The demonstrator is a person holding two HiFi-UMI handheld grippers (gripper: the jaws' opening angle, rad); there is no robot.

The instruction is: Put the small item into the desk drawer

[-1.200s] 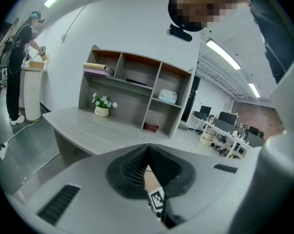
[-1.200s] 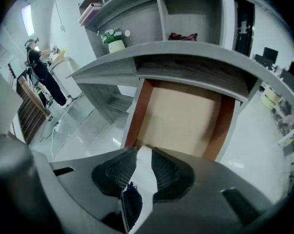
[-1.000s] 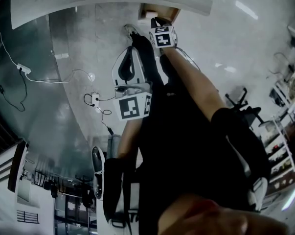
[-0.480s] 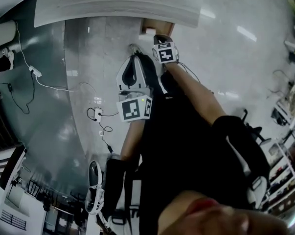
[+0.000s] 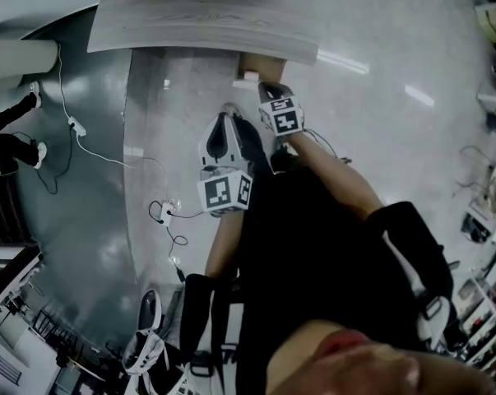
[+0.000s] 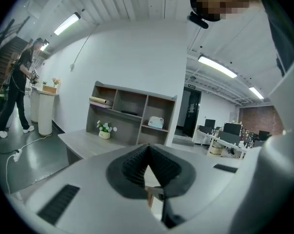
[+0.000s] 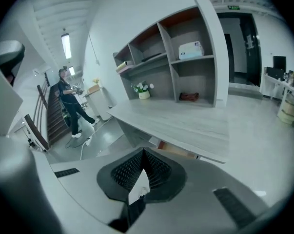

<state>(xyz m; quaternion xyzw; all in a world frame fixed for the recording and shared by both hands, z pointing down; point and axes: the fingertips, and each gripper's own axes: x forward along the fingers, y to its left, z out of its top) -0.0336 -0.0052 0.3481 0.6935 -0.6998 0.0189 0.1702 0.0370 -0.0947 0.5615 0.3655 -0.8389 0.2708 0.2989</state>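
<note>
The grey desk runs across the top of the head view, and its wooden drawer stands open beneath the front edge. A small white thing shows at the drawer's near edge; I cannot tell what it is. My right gripper hangs just in front of the drawer, shut with nothing between its pads. My left gripper is beside it to the left, also shut and empty. In the right gripper view, the right gripper points at the desk and drawer. The left gripper faces a shelf unit.
A shelf unit with a plant pot stands on the desk's far side. A power strip and cable lie on the shiny floor to the left. A person stands by stairs. Office chairs are behind me.
Both grippers have lifted higher above the floor, still by the drawer. More of the desk top has come into the head view.
</note>
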